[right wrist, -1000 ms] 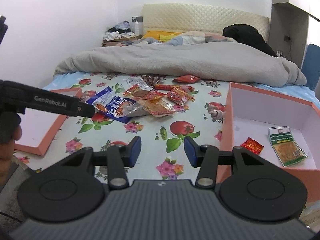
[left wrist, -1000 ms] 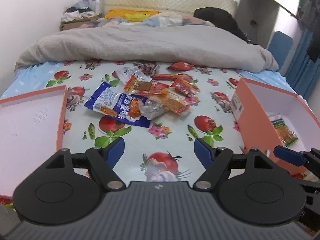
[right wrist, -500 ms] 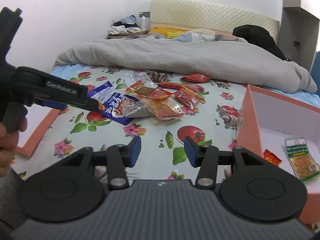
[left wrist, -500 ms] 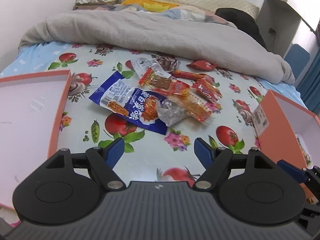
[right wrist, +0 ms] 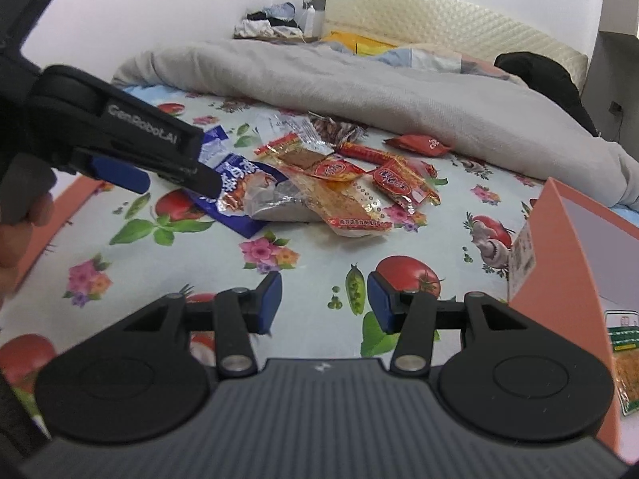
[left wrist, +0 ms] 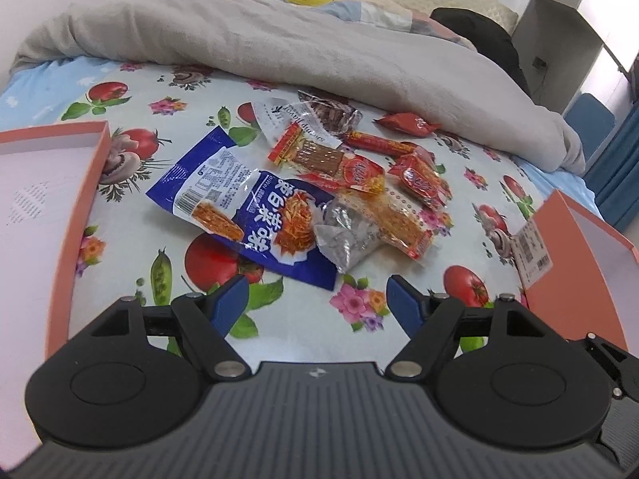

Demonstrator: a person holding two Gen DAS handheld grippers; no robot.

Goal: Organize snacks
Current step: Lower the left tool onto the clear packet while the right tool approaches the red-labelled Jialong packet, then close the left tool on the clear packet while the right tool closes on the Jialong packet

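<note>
A heap of several snack packets lies on the flowered sheet: a big blue bag (left wrist: 243, 203) (right wrist: 235, 183), a silver pouch (left wrist: 347, 235), an orange strip pack (left wrist: 399, 219) (right wrist: 347, 207) and small red packets (left wrist: 419, 179) (right wrist: 399, 183). My left gripper (left wrist: 317, 299) hovers open just short of the blue bag, nothing between its fingers. In the right wrist view the left gripper (right wrist: 175, 175) reaches in from the left over that bag. My right gripper (right wrist: 323, 299) is open and empty, nearer than the heap. An orange box (right wrist: 559, 263) at right holds a green-topped packet (right wrist: 623, 359).
An orange lid or tray (left wrist: 48, 199) lies at the left on the bed. A grey duvet (left wrist: 279, 48) is bunched across the bed behind the snacks. A person's hand (right wrist: 20, 231) grips the left tool. A label (left wrist: 533, 247) is stuck on the box wall.
Both grippers have moved forward and down toward the snack heap, which now looks larger. The left gripper now reaches over the blue bag in the right wrist view. Jaw gaps look unchanged.
</note>
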